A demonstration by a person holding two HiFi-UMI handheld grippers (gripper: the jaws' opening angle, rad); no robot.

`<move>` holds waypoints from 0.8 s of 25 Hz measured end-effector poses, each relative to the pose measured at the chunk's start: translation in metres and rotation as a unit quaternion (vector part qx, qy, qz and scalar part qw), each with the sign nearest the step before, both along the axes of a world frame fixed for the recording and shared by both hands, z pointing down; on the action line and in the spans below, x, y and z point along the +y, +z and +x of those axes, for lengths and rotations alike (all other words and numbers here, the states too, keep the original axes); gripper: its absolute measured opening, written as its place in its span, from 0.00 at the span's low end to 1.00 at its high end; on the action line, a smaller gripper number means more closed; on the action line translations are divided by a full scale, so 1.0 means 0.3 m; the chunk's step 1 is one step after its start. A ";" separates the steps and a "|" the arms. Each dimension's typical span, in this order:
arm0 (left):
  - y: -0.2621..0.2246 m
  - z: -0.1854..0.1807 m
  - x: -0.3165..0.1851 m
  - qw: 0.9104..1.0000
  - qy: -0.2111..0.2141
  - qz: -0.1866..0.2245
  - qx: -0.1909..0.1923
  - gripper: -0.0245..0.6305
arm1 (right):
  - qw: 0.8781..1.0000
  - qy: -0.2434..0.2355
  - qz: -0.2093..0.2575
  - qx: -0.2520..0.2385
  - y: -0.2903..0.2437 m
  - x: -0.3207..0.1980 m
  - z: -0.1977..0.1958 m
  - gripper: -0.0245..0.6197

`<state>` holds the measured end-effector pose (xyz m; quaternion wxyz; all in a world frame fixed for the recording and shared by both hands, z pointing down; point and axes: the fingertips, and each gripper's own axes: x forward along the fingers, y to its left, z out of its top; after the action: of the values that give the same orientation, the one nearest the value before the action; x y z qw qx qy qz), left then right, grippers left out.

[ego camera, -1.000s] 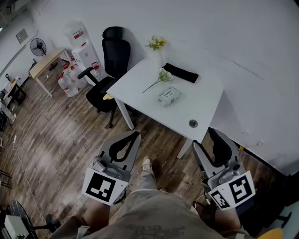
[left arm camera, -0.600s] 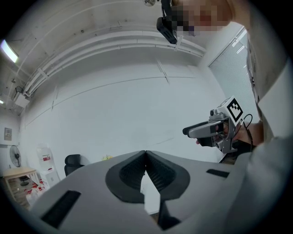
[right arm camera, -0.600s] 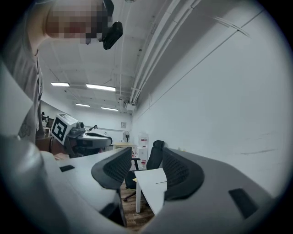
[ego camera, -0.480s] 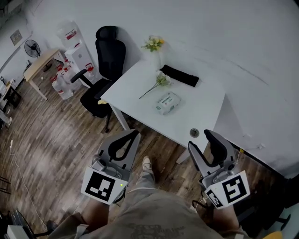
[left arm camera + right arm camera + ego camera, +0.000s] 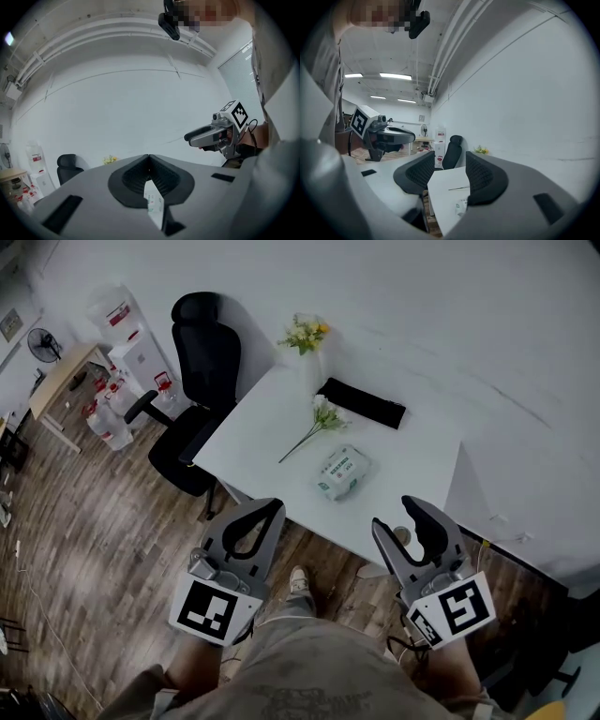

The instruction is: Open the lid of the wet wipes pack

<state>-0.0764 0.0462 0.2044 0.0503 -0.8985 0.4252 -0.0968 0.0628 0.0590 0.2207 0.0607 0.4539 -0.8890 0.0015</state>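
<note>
Step in hand: approach, with no contact yet. The left gripper (image 5: 270, 510) has its jaws pressed together on nothing; the right gripper (image 5: 397, 516) has its jaws spread and empty. Both are held short of the near edge of the surface (image 5: 272, 418). The wet wipes pack (image 5: 342, 472) lies flat, lid face up, close to that near edge, its long axis roughly square to it. Hinge side: too small to tell. Next move, as judged: reach over the edge, steady the pack, catch the lid's lip.
</note>
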 end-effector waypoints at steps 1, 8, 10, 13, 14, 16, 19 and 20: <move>0.003 -0.012 -0.045 1.000 0.003 -0.002 -0.001 0.06 | 1.000 0.004 -0.003 -0.001 0.001 -0.045 -0.011 0.37; 0.028 -0.094 -0.325 0.999 0.026 -0.024 0.005 0.06 | 1.000 0.017 -0.014 -0.004 -0.008 -0.345 -0.118 0.37; 0.038 -0.115 -0.394 0.999 0.031 -0.027 0.005 0.06 | 1.000 0.020 -0.015 -0.007 -0.008 -0.415 -0.144 0.37; 0.050 -0.138 -0.477 0.999 0.038 -0.030 0.008 0.06 | 0.999 0.029 -0.017 -0.006 0.001 -0.498 -0.166 0.37; 0.053 -0.144 -0.500 0.999 0.040 -0.031 0.008 0.06 | 0.999 0.032 -0.018 -0.006 0.003 -0.521 -0.170 0.37; 0.061 -0.152 -0.543 0.998 0.043 -0.033 0.008 0.06 | 0.999 0.038 -0.020 -0.006 0.009 -0.561 -0.172 0.37; 0.068 -0.148 -0.590 0.998 0.048 -0.036 0.010 0.06 | 0.999 0.040 -0.026 -0.003 0.020 -0.608 -0.168 0.37; 0.071 -0.144 -0.601 0.998 0.049 -0.038 0.011 0.06 | 0.999 0.040 -0.029 -0.002 0.026 -0.620 -0.164 0.37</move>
<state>-0.1198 -0.1342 0.2258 0.0159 -0.9203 0.3776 -0.1009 0.0137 -0.1270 0.2285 0.0718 0.4867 -0.8701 0.0304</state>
